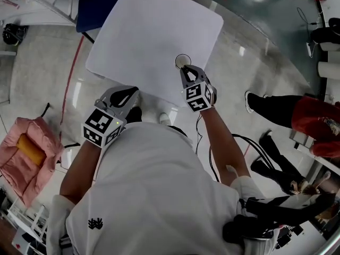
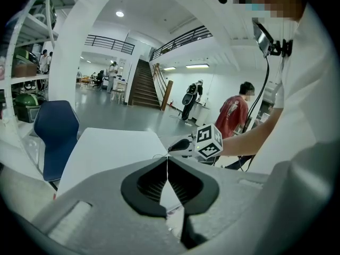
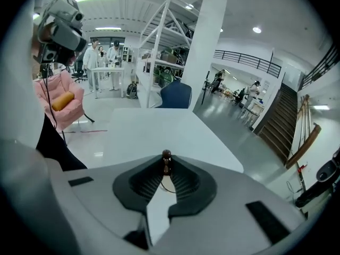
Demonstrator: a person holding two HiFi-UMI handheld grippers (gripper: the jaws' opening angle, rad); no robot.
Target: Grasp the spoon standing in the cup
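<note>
Now right hand-held gripper (image 3: 166, 167) pinches spoon (image 3: 166, 154) in cup (image 1: 183, 61); left hand-held gripper (image 2: 168, 164) closed, empty; chair (image 2: 56, 134) behind table (image 1: 149, 31).

Dark beaded-handle spoon (image 3: 166, 161) upright in clear cup (image 1: 183, 61), near table (image 1: 138, 31) edge.

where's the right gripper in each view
Head view: right gripper right of centre, tips at the cup near the edge of the white table.
Left gripper view: right gripper mid-frame, just beyond the left gripper's shut jaws.
Right gripper view: its own jaws fill the lower half, closed on the spoon handle.
Shared landmark: the white table.
</note>
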